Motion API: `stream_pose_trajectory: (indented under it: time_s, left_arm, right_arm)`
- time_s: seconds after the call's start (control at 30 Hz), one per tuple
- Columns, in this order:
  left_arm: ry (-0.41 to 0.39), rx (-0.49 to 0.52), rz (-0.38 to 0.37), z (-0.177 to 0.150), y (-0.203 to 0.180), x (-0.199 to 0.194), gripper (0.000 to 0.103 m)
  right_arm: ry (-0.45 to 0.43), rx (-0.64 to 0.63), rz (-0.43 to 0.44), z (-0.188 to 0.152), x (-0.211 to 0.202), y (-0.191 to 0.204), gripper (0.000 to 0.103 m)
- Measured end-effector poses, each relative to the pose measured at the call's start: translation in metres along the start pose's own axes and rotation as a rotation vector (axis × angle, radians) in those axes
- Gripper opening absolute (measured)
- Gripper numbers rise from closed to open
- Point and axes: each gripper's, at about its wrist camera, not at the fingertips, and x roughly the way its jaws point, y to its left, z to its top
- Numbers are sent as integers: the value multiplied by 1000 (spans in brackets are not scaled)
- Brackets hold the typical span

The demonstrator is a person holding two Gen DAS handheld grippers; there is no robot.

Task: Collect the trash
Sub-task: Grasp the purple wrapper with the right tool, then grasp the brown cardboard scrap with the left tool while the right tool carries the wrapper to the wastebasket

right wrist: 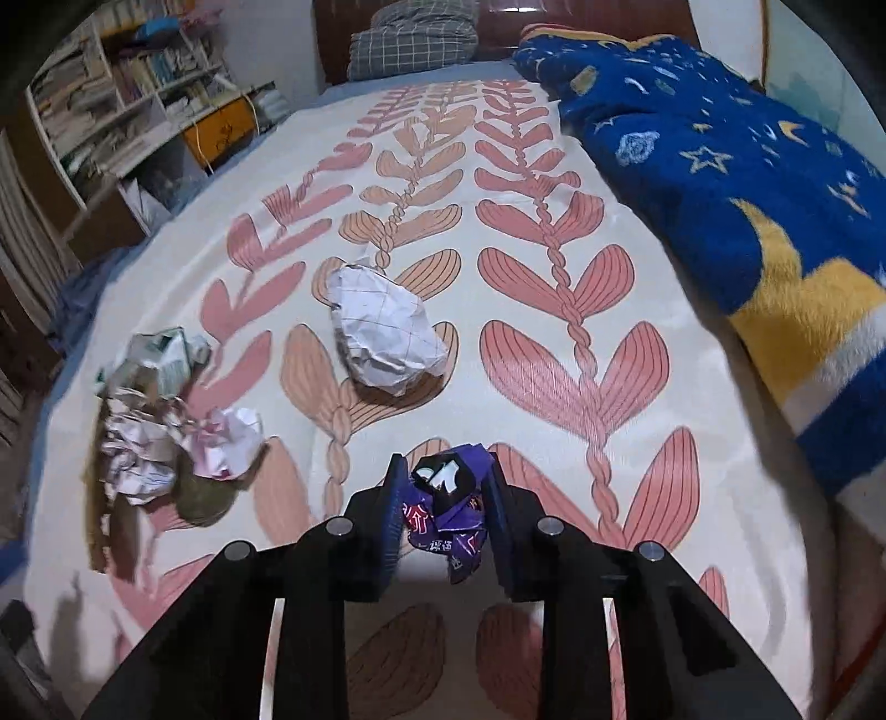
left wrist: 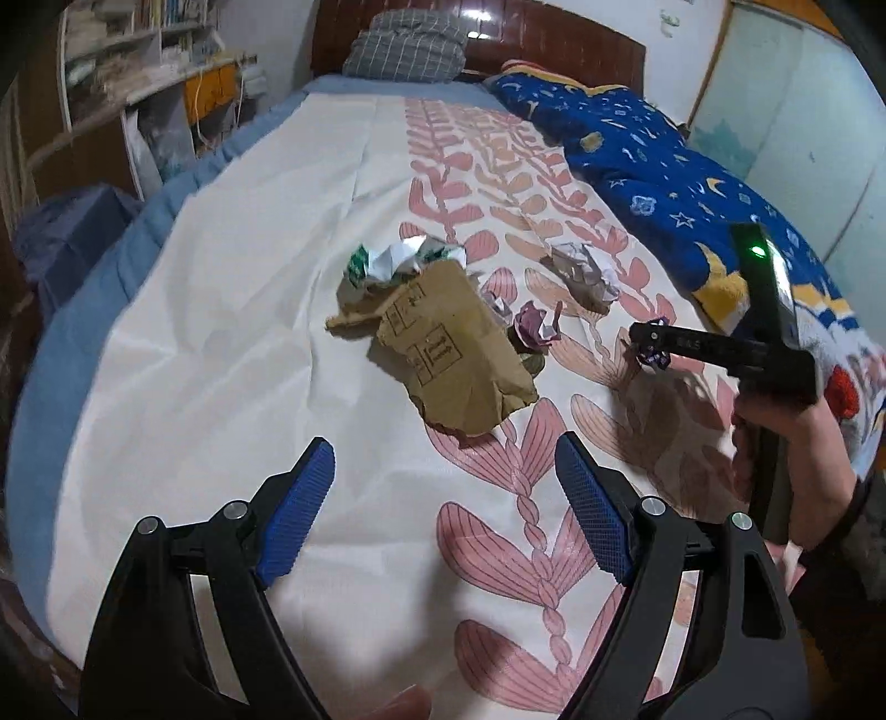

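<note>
The right tool [right wrist: 443,487] is clamped on a crumpled purple wrapper [right wrist: 451,512], its two dark pads pressing the wrapper from both sides just above the bed sheet [right wrist: 554,387]. From the left wrist view the same right tool [left wrist: 645,340] reaches in from the right with the purple wrapper [left wrist: 653,354] at its tip, and a hand [left wrist: 786,437] grips its handle.

The left tool [left wrist: 443,471] stands wide, its blue pads [left wrist: 310,487] well apart with nothing between them, hovering over the sheet near the edge of a torn brown paper bag [left wrist: 454,354].

The rest of the trash lies on the sheet. Touching the far end of the bag is a crumpled green and white wrapper [left wrist: 398,257]. Just beside the bag's right edge sit two small crumpled scraps, one pale [left wrist: 498,307] and one pink and white [left wrist: 537,327]. Farther right, apart from them, lies a larger ball of white paper [left wrist: 584,271]; in the right wrist view that ball [right wrist: 382,338] is ahead of the right tool and a little left.

A blue blanket with stars and moons [right wrist: 747,183] runs along the right side of the bed, and a checked pillow [left wrist: 407,44] lies at the headboard
</note>
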Motion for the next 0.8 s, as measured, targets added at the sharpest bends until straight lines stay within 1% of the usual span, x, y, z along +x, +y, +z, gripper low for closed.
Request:
stream_pose_trajectory:
  time_s: [0.1, 0.17, 0.23, 0.3, 0.33, 0.37, 0.4, 0.47, 0.53, 0.57, 0.6, 0.63, 0.67, 0.73, 0.77, 0.8]
  left_arm:
    - [19, -56, -27, 5, 5, 12, 82]
    - [10, -87, -57, 13, 4, 20, 82]
    - [-6, -89, -67, 19, -1, 25, 82]
    - [-20, -95, -90, 25, -8, 31, 82]
    - [-16, -91, -90, 28, -13, 36, 82]
    - [-6, -79, -70, 30, -18, 43, 82]
    - [6, -51, -21, 30, -26, 52, 82]
    - [27, -8, 54, 29, -34, 64, 82]
    - [36, 5, 112, 24, -37, 76, 78]
    - [42, -6, 132, 22, -35, 80, 57]
    - [50, -20, 142, 21, -32, 82, 48]
    - [58, -33, 149, 19, -29, 84, 45]
    - [54, -49, 142, 19, -25, 82, 37]
    - [43, -81, 124, 19, -17, 75, 5]
    - [39, -90, 120, 20, -15, 72, 6]
    - [39, -109, 99, 20, -10, 69, 6]
  right_arm:
    - [-18, 15, 35, -10, -21, 1, 28]
    - [-35, 30, 66, -23, -42, 0, 28]
    - [-43, 41, 93, -37, -59, -1, 28]
    - [-42, 47, 107, -57, -75, 0, 28]
    - [-43, 59, 115, -69, -83, -2, 28]
    - [-42, 68, 121, -76, -88, -3, 28]
    - [-31, 81, 132, -90, -94, -6, 28]
    - [-25, 97, 133, -106, -101, -10, 28]
    - [-9, 121, 127, -125, -108, -14, 28]
    - [1, 129, 125, -132, -111, -16, 28]
    - [11, 137, 116, -141, -114, -18, 28]
    - [13, 140, 117, -147, -116, -19, 28]
    - [18, 147, 120, -152, -117, -20, 28]
    - [30, 164, 136, -163, -119, -21, 28]
    - [28, 157, 136, -167, -121, -19, 28]
    - [28, 149, 138, -169, -123, -17, 28]
